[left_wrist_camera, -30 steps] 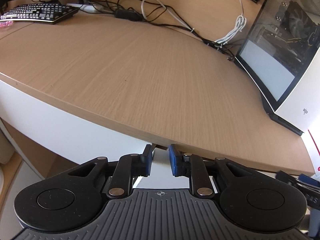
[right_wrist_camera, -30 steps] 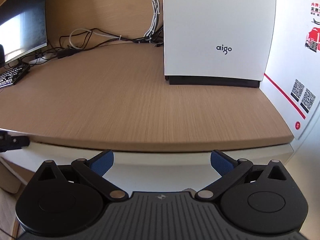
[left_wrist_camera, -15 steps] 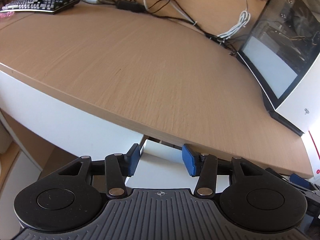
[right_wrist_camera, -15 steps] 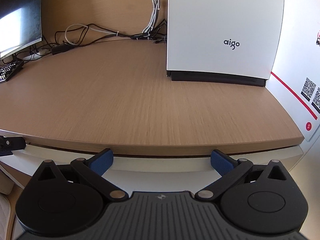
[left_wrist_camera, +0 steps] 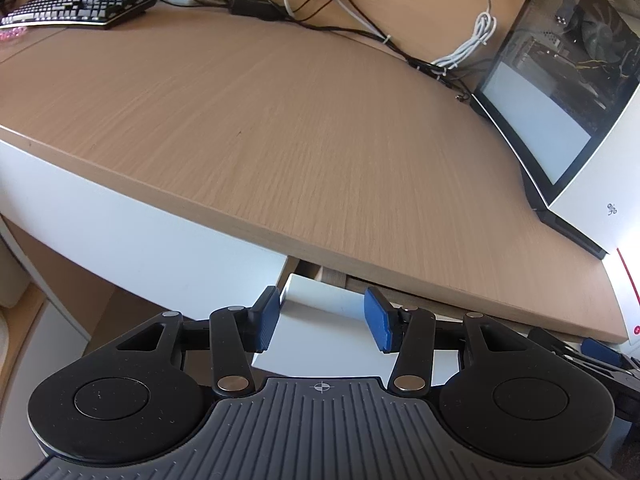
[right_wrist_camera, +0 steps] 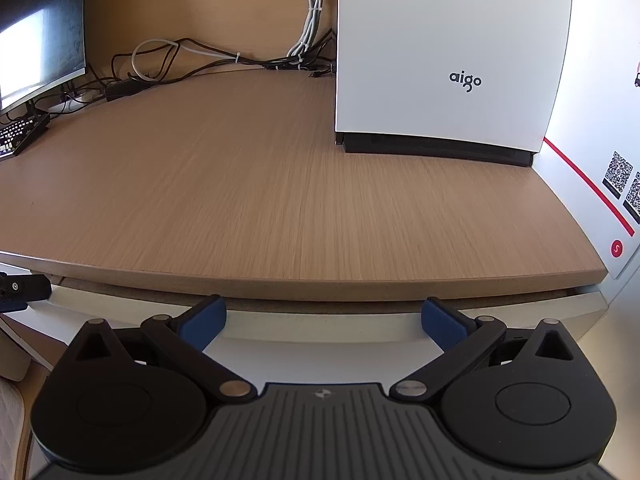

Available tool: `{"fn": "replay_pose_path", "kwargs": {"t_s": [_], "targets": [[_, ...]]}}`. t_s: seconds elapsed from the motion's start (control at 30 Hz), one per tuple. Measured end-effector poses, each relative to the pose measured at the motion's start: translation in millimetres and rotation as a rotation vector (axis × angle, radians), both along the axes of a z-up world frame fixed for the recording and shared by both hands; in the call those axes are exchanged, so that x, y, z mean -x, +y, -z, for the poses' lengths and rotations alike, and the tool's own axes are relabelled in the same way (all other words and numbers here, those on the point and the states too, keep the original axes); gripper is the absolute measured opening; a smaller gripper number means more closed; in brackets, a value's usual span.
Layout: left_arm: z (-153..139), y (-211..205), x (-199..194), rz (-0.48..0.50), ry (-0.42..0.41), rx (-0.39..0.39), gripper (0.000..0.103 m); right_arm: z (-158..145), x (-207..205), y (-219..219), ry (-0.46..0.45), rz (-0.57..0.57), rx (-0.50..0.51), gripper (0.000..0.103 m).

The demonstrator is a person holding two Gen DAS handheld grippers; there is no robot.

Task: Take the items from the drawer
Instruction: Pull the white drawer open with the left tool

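A white drawer (left_wrist_camera: 324,300) sits pulled out a little from under the wooden desk top (left_wrist_camera: 280,140), with a dark gap behind its front panel. Its inside is hidden. My left gripper (left_wrist_camera: 322,322) is open, its blue pads (left_wrist_camera: 266,320) standing apart on either side of the panel's upper left corner, neither pressing on it. In the right wrist view the same drawer front (right_wrist_camera: 520,308) runs below the desk edge (right_wrist_camera: 320,288). My right gripper (right_wrist_camera: 324,320) hangs wide open in front of it with nothing between its pads.
A white computer case (right_wrist_camera: 448,60) stands on the desk at the right, against a white panel with QR codes (right_wrist_camera: 620,176). Cables (left_wrist_camera: 320,12), a keyboard (left_wrist_camera: 80,8) and a monitor (right_wrist_camera: 40,40) lie along the back and left.
The left jaws have spread from nearly shut at the drawer's top edge to open. The drawer front now stands further out from under the desk. The right gripper has barely shifted.
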State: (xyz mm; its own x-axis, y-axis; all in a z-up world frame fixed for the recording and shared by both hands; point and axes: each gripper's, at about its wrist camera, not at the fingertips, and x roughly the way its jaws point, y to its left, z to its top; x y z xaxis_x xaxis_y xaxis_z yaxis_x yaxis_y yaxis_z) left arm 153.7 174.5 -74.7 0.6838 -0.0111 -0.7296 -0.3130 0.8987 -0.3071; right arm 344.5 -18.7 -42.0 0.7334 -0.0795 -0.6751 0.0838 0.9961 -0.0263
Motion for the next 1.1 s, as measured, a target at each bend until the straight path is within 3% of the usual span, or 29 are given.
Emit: {"fn": "replay_pose_path", "kwargs": {"t_s": [0.2, 0.37, 0.7, 0.8, 1.1], "targets": [[-2, 2, 2, -0.006, 0.008, 0.007, 0.048, 0, 4, 0, 0.009, -0.001, -0.001, 0.103], [-5, 5, -1, -0.034, 0.002, -0.014, 0.032, -1, 6, 0, 0.016, -0.006, -0.002, 0.103], [-10, -4, -14, 0.018, 0.069, -0.111, 0.032, -9, 0, 0, 0.078, -0.037, -0.022, 0.103], [-9, -5, -13, 0.022, 0.073, -0.114, 0.032, -8, 0, 0, 0.039, 0.0, 0.024, 0.103], [-12, -5, 1, 0.054, 0.084, -0.111, 0.032, 2, -4, -12, 0.121, 0.032, 0.003, 0.103]]}}
